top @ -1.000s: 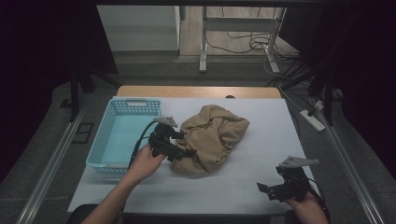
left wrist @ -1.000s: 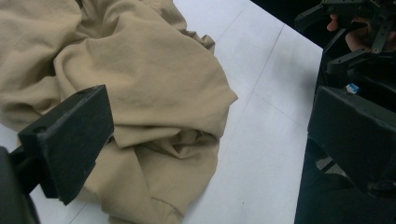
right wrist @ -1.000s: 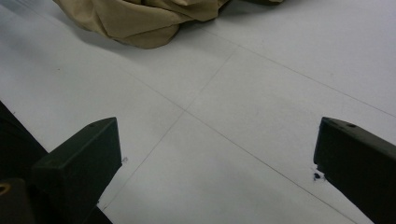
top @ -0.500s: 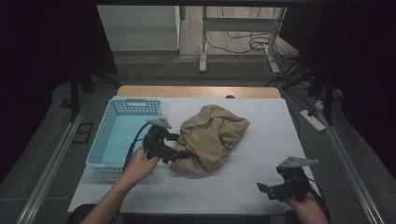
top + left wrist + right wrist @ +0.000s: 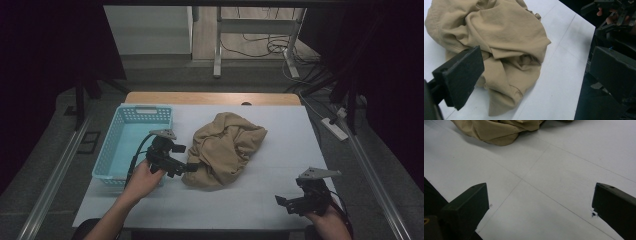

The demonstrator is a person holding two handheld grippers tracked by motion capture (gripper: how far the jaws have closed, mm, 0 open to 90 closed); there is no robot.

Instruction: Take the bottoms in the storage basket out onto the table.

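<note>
A crumpled tan garment lies heaped in the middle of the white table. My left gripper sits at the heap's left edge, just right of the basket, pointing at the cloth. In the left gripper view its jaws stand wide open, and the tan garment lies between and beyond them, not gripped. My right gripper rests near the front right corner of the table, apart from the cloth. Its jaws are open over bare table, with the garment's edge farther off.
A light blue plastic basket stands on the table's left side, just behind my left hand. The right hand's gripper shows far off in the left gripper view. Table legs and cables lie on the floor beyond the far edge.
My left gripper has drawn back a little to the left and toward the front, away from the garment's edge. The right gripper and the garment have stayed put.
</note>
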